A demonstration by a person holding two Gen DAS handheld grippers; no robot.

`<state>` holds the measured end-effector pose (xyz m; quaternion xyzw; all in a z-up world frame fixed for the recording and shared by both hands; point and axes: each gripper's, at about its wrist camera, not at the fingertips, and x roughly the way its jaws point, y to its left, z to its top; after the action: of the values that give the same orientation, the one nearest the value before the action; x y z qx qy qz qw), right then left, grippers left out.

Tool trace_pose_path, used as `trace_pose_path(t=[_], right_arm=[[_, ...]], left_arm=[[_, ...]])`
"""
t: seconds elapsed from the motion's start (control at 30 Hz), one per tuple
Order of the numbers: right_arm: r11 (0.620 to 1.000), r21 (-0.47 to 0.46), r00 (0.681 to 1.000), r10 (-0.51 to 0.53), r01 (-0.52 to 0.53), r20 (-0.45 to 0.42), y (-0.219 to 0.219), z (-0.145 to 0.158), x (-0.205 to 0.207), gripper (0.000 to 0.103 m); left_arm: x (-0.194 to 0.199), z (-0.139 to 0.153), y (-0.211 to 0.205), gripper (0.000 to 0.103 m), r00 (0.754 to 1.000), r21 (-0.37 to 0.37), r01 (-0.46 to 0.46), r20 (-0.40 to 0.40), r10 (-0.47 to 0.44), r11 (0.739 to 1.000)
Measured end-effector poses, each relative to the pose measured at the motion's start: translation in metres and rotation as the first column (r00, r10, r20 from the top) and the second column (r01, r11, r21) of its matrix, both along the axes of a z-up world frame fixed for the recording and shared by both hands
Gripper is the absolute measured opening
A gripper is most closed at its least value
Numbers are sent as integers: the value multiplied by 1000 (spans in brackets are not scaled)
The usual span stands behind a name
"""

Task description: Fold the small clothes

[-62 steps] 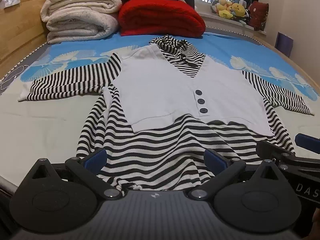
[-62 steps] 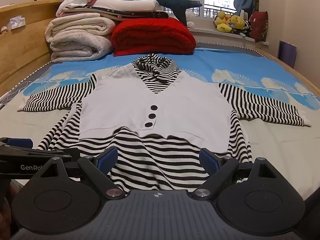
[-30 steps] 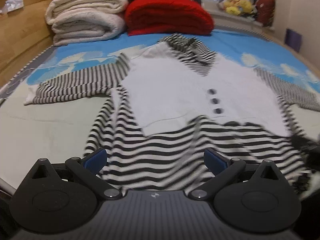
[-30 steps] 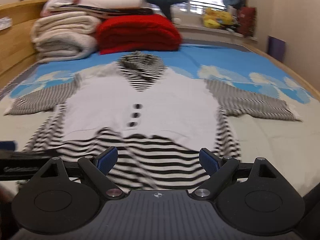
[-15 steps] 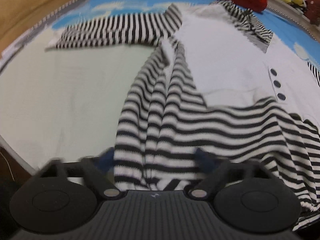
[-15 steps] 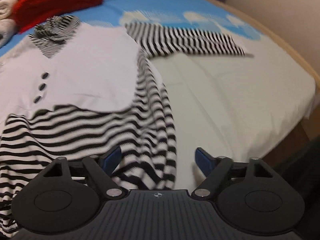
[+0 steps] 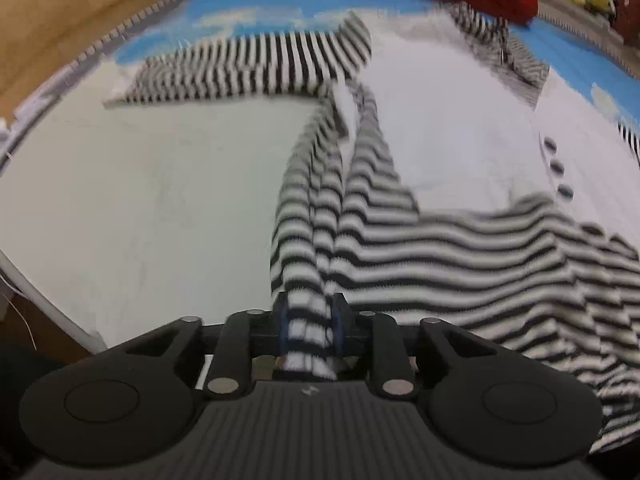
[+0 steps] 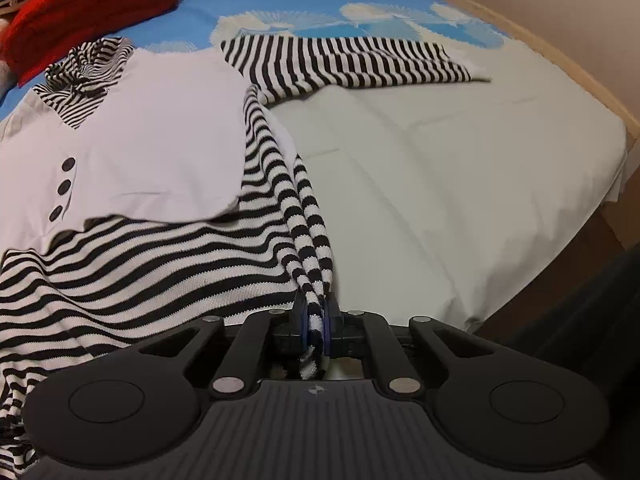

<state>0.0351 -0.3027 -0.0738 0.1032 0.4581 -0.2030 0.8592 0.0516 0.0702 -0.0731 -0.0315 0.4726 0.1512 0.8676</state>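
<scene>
Garment: striped top (image 8: 168, 264) with a white vest front (image 8: 140, 148) and three dark buttons, lying flat, face up, on the bed (image 8: 460, 168). Sleeves spread to either side. Collar end points toward a red blanket (image 8: 92, 0) at the head of the bed.

Left gripper (image 7: 310, 328): jaws have just been closing; now clenched on a bunched hem corner on the garment's left edge. Striped cloth fills the gap between the blue pads and runs back past them. Left wrist view is motion-blurred, but the pinch reads clearly.

Right gripper (image 8: 314, 330): jaws have just been closing; now clamped on the opposite hem corner, a narrow rope of striped fabric between the pads.

Step in hand, as judged: grasp of both bottom corners is done; the fold itself is not yet begun. Hem is gathered into ridges at each grip while the body lies flat.

Next move calls for, as judged: lift both corners together, keep the hem taut between the grippers, carry it up toward the collar and lay it down level. Sleeves remain outstretched and will need folding in.

Risk: the bunched grips may hold only part of the hem, so a layer could slip and fold crooked.
</scene>
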Motion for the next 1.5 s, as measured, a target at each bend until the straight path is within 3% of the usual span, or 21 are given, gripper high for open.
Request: trace_pose_path(t=[0.13,0.17,0.23,0.3,0.37,0.47,0.57,0.73,0.87,1.0,1.07,1.17,1.23,1.33,1.5], right_arm=[[999,-34,992,5,-1,123,6,21,-5,33],[999,-46,988,20,-13,153,9,25,-6,42],[998,-44,982,52,-45,180,14,29,-7,48],[997,-4,985,82,-82,154,17,23,-3,49],[994,39,993,98,-101,71,17,10,2,49],[996,23,996,91,-91,-13,18,-2,3,49],[996,27,996,82,-83,41,19,9,3,49],[996,18,979,82,-87,187,22,28,-2,49],[993,-6,945,111,-115,309,29,50,-9,56],[986,-32,898,164,-166,408,31,83,-15,63],[979,-70,862,203,-193,465,30,105,-16,67],[963,-137,796,269,-233,543,25,137,-11,81],[948,-149,756,314,-281,574,18,152,-1,84],[935,-164,739,350,-315,576,3,161,20,84],[932,-200,745,363,-303,560,-12,149,43,84]], left_arm=[[-1,19,-16,39,991,26,85,101,-88,996],[0,20,-20,40,987,12,115,108,-116,993],[2,14,-25,41,986,-37,147,80,-144,988],[6,-1,-23,41,991,-109,130,0,-131,986],[7,-16,-18,40,992,-143,98,-69,-108,985],[9,-10,-24,41,990,-104,126,-47,-131,987],[7,0,-29,42,990,-82,141,5,-142,987],[3,16,-39,63,982,-20,162,102,-160,987],[5,31,-45,66,967,8,185,176,-183,983],[4,52,-44,79,948,21,176,265,-175,984],[4,66,-44,84,933,32,172,316,-173,985],[6,86,-45,84,910,69,182,366,-195,981],[14,101,-44,84,900,88,188,384,-208,978],[32,128,-35,84,880,78,185,430,-201,980],[80,158,-10,84,872,83,159,456,-179,984]])
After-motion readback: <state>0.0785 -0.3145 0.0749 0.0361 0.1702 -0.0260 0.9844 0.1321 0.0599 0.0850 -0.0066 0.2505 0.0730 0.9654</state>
